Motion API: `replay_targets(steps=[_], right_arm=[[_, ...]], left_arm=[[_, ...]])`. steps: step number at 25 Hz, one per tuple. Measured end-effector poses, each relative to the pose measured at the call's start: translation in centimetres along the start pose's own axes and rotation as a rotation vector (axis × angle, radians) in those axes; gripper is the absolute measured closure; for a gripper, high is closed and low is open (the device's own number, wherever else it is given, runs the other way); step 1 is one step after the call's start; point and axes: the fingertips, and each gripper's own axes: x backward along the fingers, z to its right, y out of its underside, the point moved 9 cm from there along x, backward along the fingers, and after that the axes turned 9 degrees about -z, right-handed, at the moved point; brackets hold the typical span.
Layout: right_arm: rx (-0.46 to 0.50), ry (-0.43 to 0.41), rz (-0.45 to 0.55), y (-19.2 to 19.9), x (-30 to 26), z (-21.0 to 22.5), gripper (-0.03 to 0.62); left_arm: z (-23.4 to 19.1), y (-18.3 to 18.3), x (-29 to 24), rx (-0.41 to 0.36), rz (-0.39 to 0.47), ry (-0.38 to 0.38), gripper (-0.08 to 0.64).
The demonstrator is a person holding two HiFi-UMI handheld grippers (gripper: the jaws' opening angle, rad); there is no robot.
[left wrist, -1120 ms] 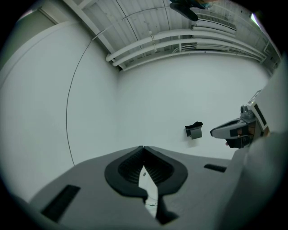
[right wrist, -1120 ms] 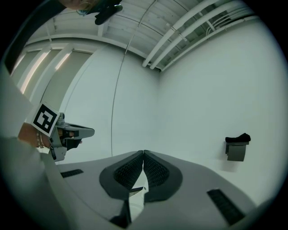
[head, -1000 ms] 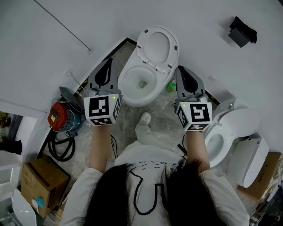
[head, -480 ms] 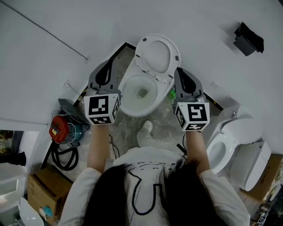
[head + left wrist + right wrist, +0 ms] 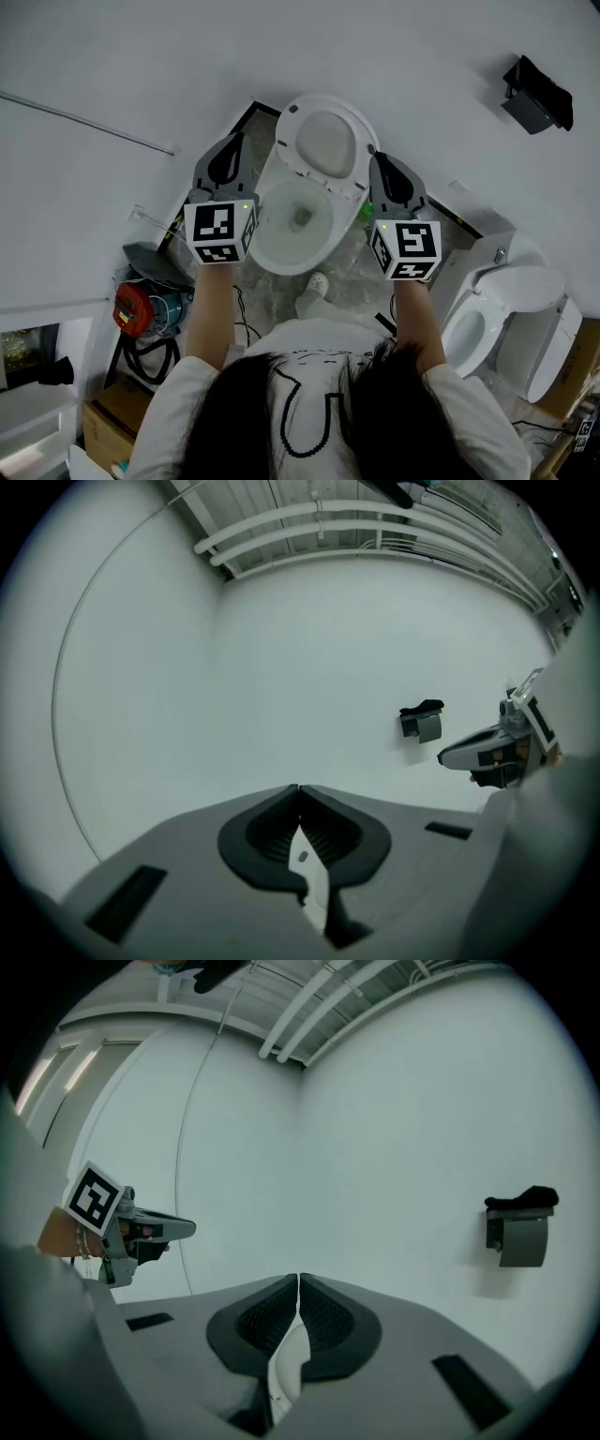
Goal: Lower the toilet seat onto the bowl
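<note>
Here we are over the toilet, and the toilet seat [image 5: 287, 141] is up, standing on its hinge at the back of the bowl [image 5: 262, 230] and leaning towards the white wall. Its long axis runs from that hinge up to the free front edge, so the oval points upward and its underside faces the person. Left gripper [image 5: 230, 150] sits just beside the bowl's left flank and right gripper [image 5: 380, 164] just beside the right, neither one touching the seat. Both sets of tongs are pinched fully together with nothing held, each gripper view showing the black pads meeting along one seam. A pale sliver shows beneath each seam, probably porcelain below, though it is too blurred to say. Why flank it like this? Looks like a set-up to meet the seat's rim from either side, and shut jaws suggest a nudge with the tips, not a pinch. Both grippers aim level at the wall, where a dark holder [image 5: 516, 1222] hangs off to the right. A second toilet [image 5: 497, 300] stands well apart on the right, not part of this job
</note>
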Motion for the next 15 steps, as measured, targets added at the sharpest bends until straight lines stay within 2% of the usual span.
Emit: replay_targets(steps=[10, 15], right_arm=[[-0.038, 0.042, -0.086, 1.3, -7.6, 4.3, 0.561], [-0.116, 0.003, -0.118, 2.5, -9.7, 5.7, 0.561]], left_arm=[[-0.7, 0.1, -10.2, -0.001, -0.053, 0.095, 0.549], [-0.5, 0.5, -13.7, -0.012, -0.086, 0.13, 0.549]])
